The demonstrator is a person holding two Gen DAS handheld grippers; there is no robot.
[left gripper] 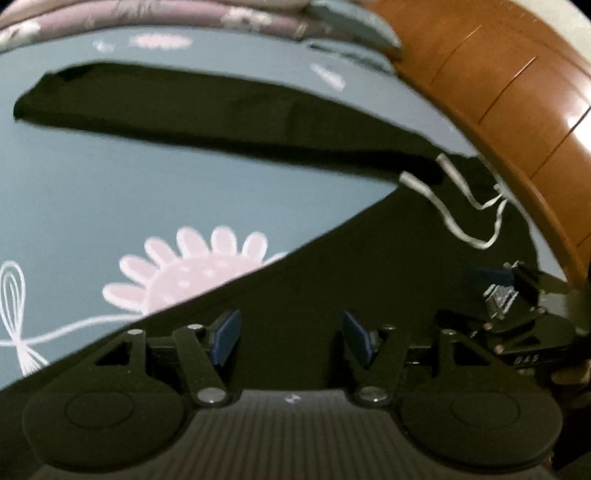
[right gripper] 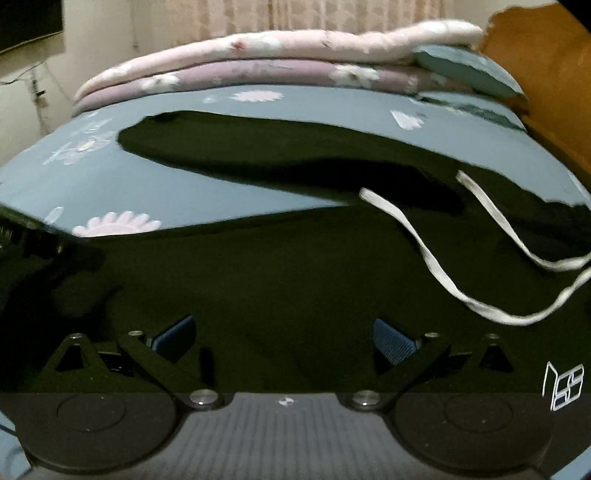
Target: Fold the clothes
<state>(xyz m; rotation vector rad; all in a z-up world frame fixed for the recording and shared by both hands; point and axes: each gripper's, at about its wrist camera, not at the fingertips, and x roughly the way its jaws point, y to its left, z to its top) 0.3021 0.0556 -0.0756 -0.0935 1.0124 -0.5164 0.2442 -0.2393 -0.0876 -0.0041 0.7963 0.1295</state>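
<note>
The left tool (left gripper: 291, 339) and right tool (right gripper: 284, 341) both stand wide over the black drawstring trousers (right gripper: 295, 266), gripping nothing; the trousers lie flat on the blue flowered bedsheet (left gripper: 110, 184), white drawstring (right gripper: 424, 258) loose; only the left view shows the other tool; only the right shows the folded pink quilts (right gripper: 258, 55) and curtain (right gripper: 295, 14).

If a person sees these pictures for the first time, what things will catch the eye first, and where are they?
The black trousers catch the eye first, spread with legs apart across the blue flowered bedsheet. Next comes the white drawstring, curling over the dark cloth at the right. Both the left gripper and the right gripper stand open low in their views, above the cloth.
</note>
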